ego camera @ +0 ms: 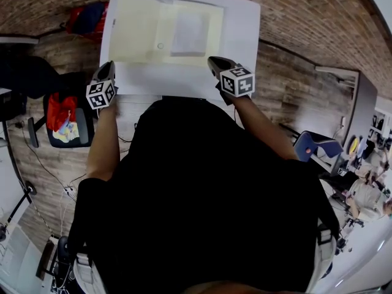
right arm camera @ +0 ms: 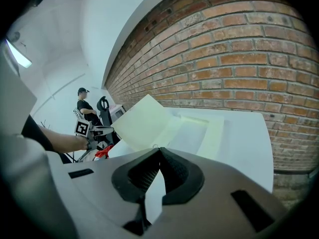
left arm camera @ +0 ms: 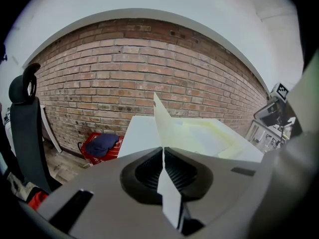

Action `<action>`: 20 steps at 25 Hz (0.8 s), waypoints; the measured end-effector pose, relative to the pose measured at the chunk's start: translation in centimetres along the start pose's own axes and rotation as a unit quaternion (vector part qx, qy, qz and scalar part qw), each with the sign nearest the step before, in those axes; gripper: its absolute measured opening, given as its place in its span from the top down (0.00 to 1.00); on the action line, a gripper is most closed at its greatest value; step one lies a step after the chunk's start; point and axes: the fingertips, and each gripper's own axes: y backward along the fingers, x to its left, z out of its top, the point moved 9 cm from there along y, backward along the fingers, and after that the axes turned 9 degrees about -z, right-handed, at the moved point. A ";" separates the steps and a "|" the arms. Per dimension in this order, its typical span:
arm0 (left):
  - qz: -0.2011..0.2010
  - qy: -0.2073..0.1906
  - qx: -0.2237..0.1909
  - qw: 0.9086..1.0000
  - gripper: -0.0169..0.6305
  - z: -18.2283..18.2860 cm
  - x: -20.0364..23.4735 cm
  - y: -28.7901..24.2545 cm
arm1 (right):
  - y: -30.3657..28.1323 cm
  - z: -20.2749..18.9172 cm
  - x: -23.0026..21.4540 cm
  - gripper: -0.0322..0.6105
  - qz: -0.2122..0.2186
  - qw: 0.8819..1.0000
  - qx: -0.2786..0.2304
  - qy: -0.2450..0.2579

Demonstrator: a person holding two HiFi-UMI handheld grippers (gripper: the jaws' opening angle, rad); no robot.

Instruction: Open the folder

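Observation:
A pale yellow folder (ego camera: pixel 138 29) lies spread on the white table (ego camera: pixel 245 48), with a white sheet (ego camera: pixel 190 32) in its right half. My left gripper (ego camera: pixel 109 67) is at the folder's near left corner. In the left gripper view its jaws (left arm camera: pixel 163 151) are shut on the thin cover (left arm camera: pixel 162 118), which rises edge-on beyond them. My right gripper (ego camera: pixel 212 61) is at the folder's near right corner. Its jaws (right arm camera: pixel 159 151) are closed with a pale sheet edge between them. The right gripper view shows the lifted cover (right arm camera: pixel 142 121) tilted up toward the left gripper (right arm camera: pixel 99 130).
A red bag with blue cloth (ego camera: pixel 89 17) (left arm camera: pixel 102 146) sits on the floor left of the table by the brick wall. A black chair (ego camera: pixel 64 115) (left arm camera: pixel 25 133) stands at the left. People (ego camera: pixel 367 195) and equipment are at the right; a person (right arm camera: pixel 87 108) stands far off.

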 end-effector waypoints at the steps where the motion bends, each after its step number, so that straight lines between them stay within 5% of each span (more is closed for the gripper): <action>1: 0.001 0.003 0.002 1.000 0.95 -0.2 0.3 -0.1 | -0.2 0.1 0.0 0.91 0.000 1.000 0.000 -0.001; 20: 0.024 0.052 0.047 0.997 0.93 -2.5 4.6 -1.8 | -1.9 0.6 0.0 0.91 -0.008 1.000 0.007 -0.011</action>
